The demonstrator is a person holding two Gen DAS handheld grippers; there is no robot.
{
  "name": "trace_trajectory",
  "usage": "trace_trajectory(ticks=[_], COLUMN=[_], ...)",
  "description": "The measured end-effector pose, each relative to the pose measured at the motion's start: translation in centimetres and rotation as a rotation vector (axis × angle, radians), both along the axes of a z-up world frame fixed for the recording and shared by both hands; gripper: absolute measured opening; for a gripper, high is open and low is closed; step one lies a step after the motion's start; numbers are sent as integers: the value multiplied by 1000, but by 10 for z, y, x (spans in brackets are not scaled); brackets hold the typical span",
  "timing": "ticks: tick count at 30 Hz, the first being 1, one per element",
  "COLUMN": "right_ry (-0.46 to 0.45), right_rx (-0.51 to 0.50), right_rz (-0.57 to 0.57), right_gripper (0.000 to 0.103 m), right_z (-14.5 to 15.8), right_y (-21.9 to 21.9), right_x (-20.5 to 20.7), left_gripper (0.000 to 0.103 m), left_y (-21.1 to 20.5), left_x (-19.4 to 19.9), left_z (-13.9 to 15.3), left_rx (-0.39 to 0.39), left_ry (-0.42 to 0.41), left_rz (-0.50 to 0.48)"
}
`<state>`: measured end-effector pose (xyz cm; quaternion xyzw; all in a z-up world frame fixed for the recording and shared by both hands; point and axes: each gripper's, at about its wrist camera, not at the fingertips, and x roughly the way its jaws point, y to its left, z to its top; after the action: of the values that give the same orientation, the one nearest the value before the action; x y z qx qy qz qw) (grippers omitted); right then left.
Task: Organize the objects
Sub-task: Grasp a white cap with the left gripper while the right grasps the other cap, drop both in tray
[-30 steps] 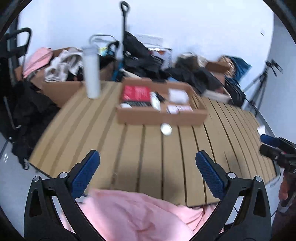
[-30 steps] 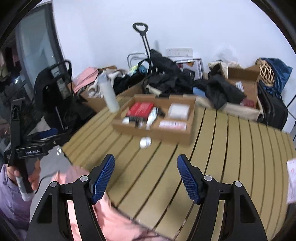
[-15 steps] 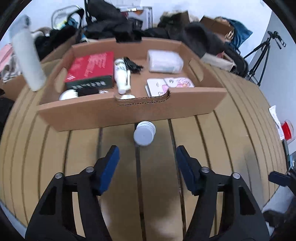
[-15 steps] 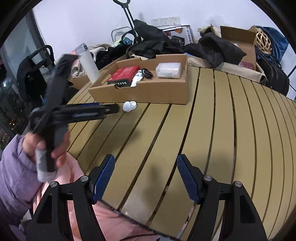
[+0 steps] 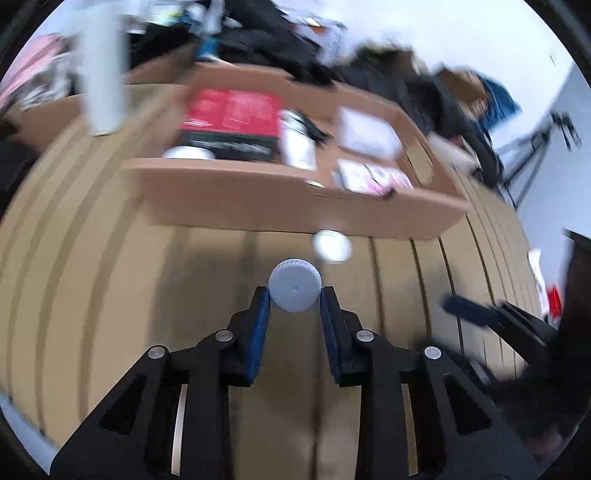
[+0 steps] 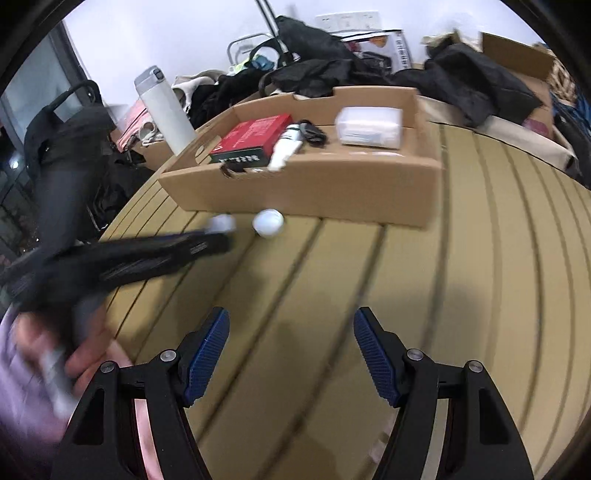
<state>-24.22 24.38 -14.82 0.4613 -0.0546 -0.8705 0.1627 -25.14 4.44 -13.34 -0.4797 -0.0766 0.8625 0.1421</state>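
Since a second ago both tongs have dropped toward the bench (image 6: 461, 277) and the left tongs (image 5: 294, 295) have narrowed from wide open; their jaws are closing with a ribbed grey-white cap (image 5: 294, 290) between the blue pads, which look to touch its sides. Just beyond the cap, a small white jar (image 5: 331, 246) lies on the bench just in front of the cardboard tray (image 5: 280, 206). The right tongs (image 6: 291, 332) hang released over bare slats, nearer than the tray, with nothing between them. The bench is tan, with dark grooves between its planks. Inside the tray lie a red box (image 6: 255, 138), a white tube (image 6: 286, 147), a black cord (image 6: 312, 133) and a clear plastic box (image 6: 369, 126); the red box's print is too blurred to read. Left of the tray stands a white flask (image 6: 166, 110). Behind the tray, dark clothes (image 6: 461, 74), cartons and bags pile against a white wall (image 6: 166, 33).
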Motion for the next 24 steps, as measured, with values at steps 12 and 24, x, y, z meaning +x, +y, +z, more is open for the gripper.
trace_trajectory(ticks=[12, 24], right_ry=[47, 184], right_rx=[238, 199], right_rz=[-42, -50], right_gripper=[31, 31], right_z=[-26, 118], right_y=[-69, 26], right_x=[-58, 160], left_gripper=[24, 24], left_y=[-68, -1], left_x=[35, 167], left_z=[25, 117], left_rx=[-18, 39], left_ry=[15, 208], left_rz=[165, -71])
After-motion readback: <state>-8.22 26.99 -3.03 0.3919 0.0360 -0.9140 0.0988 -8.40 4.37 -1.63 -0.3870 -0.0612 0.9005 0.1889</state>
